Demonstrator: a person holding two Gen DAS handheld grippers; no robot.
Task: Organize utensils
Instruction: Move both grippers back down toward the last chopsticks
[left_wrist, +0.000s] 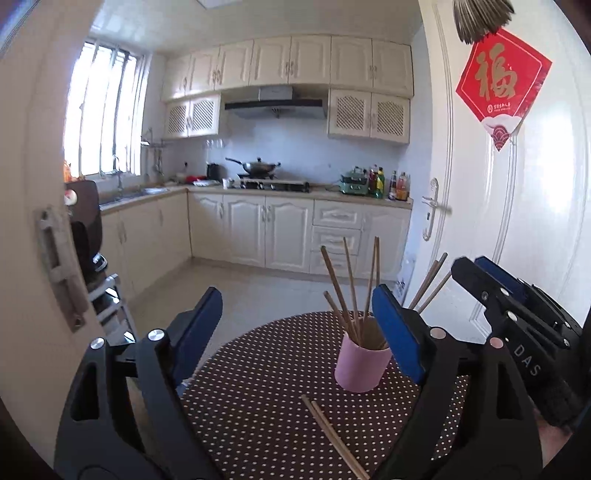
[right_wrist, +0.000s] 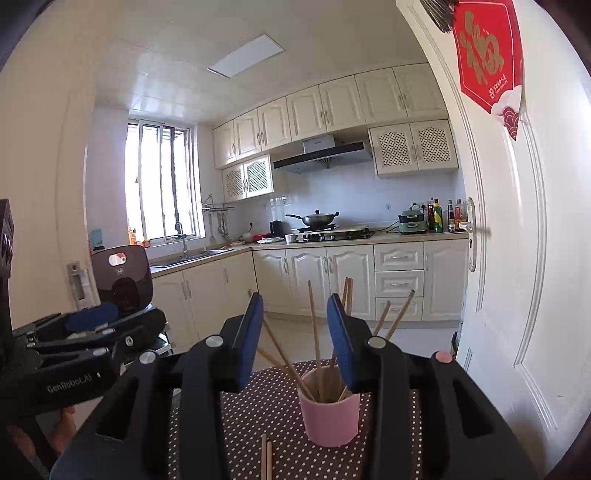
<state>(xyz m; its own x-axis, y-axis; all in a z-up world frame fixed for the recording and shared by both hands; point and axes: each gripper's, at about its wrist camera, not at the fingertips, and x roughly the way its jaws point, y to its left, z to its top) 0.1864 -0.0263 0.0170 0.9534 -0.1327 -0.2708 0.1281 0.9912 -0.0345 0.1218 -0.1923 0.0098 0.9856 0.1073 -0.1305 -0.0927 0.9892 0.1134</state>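
A pink cup (left_wrist: 360, 365) (right_wrist: 328, 417) stands on a round table with a brown dotted cloth (left_wrist: 258, 387) (right_wrist: 255, 410). Several wooden chopsticks (left_wrist: 338, 291) (right_wrist: 315, 332) stand fanned out in it. Two loose chopsticks (left_wrist: 332, 435) (right_wrist: 266, 458) lie side by side on the cloth in front of the cup. My left gripper (left_wrist: 299, 306) hovers open and wide on the near side of the cup, nothing between its pads. My right gripper (right_wrist: 295, 301) is open with a narrower gap, also short of the cup and empty. Each gripper shows in the other's view (left_wrist: 491, 280) (right_wrist: 92, 321).
A white door (left_wrist: 517, 206) with a red paper sign (left_wrist: 502, 81) stands close on the right behind the table. A dark appliance (right_wrist: 122, 280) sits left by the door frame. Kitchen cabinets and a stove with a wok (left_wrist: 258, 168) line the far wall.
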